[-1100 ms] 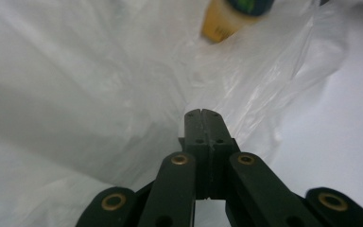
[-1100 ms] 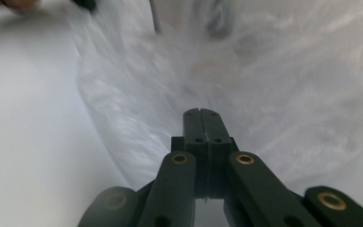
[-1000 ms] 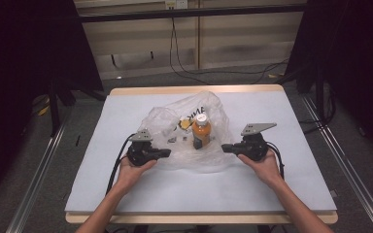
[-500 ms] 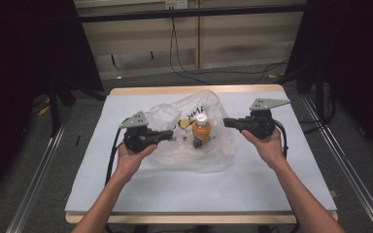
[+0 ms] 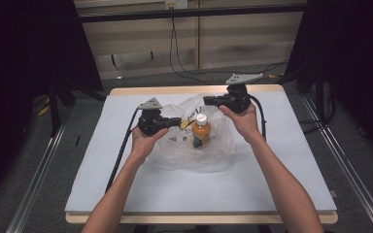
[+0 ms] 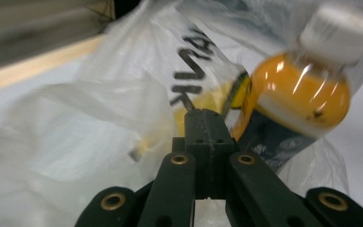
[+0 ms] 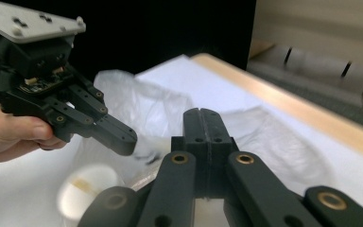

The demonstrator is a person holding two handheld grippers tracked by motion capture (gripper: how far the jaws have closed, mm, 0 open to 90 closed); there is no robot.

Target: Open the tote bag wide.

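A clear plastic bag (image 5: pixel 213 150) lies crumpled at the middle of the white table (image 5: pixel 126 194), with black lettering on its film (image 6: pixel 189 71). Inside it an orange bottle (image 5: pixel 201 133) with a white cap stands upright; it looms close in the left gripper view (image 6: pixel 293 99). My left gripper (image 5: pixel 177 122) is shut, its tip against the bag's left side (image 6: pixel 203 113). My right gripper (image 5: pixel 208 100) is raised over the bag's far edge, jaws shut with no film seen between them (image 7: pixel 203 113). The right gripper view also shows the left gripper (image 7: pixel 118 137) and the blurred bottle cap (image 7: pixel 87 189).
A wooden edge (image 5: pixel 184 90) borders the table's far side, with floor cables (image 5: pixel 184 63) beyond it. Metal rails (image 5: pixel 34 194) run along both sides of the table. Small items lie inside the bag (image 5: pixel 177 140) beside the bottle.
Both hands have moved away from the person and upward. The right gripper rose more and now sits above the bag's far side; the left has come in against the bag.
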